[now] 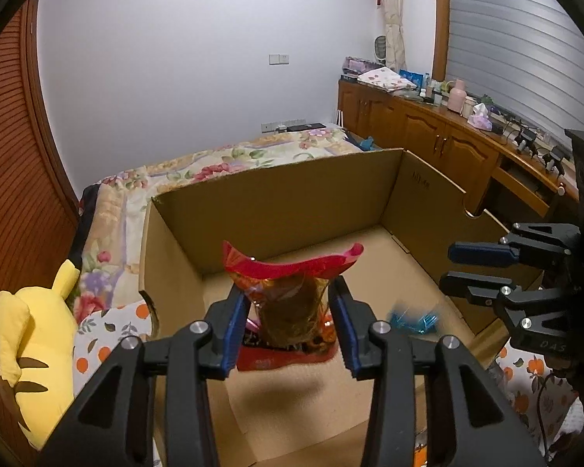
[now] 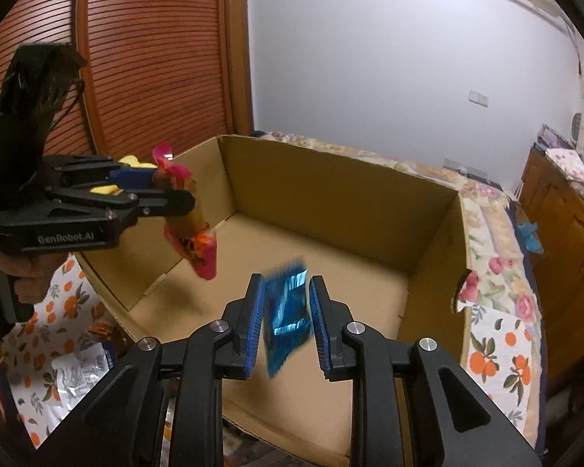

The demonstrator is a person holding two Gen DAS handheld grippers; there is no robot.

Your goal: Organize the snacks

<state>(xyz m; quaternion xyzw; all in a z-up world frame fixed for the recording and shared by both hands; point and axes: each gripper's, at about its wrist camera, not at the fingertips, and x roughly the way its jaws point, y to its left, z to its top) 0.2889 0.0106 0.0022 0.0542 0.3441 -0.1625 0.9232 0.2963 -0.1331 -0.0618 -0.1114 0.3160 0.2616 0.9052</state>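
Left wrist view shows a big brown cardboard box (image 1: pixel 292 202) sitting on a bed with a flowery blanket (image 1: pixel 222 159). The box is open on top. The left gripper (image 1: pixel 288 323) reaches out level over the near part of the box, held up in the air. It pinches a red snack bag (image 1: pixel 288 292) from both sides. The bag stands upright, with a wavy red top and a see-through middle showing brown snacks. The right gripper (image 1: pixel 482 272) comes in from the side, over the box wall. From its own camera, the right gripper (image 2: pixel 286 319) has its two blue pads spread apart. A shiny blue packet (image 2: pixel 286 311) sits between them, blurry, and I cannot tell if it touches them. A yellow plush toy (image 1: pixel 35 354) lies beside the box. More packets (image 2: pixel 78 369) lie on the orange-print sheet (image 2: pixel 498 354) outside it.
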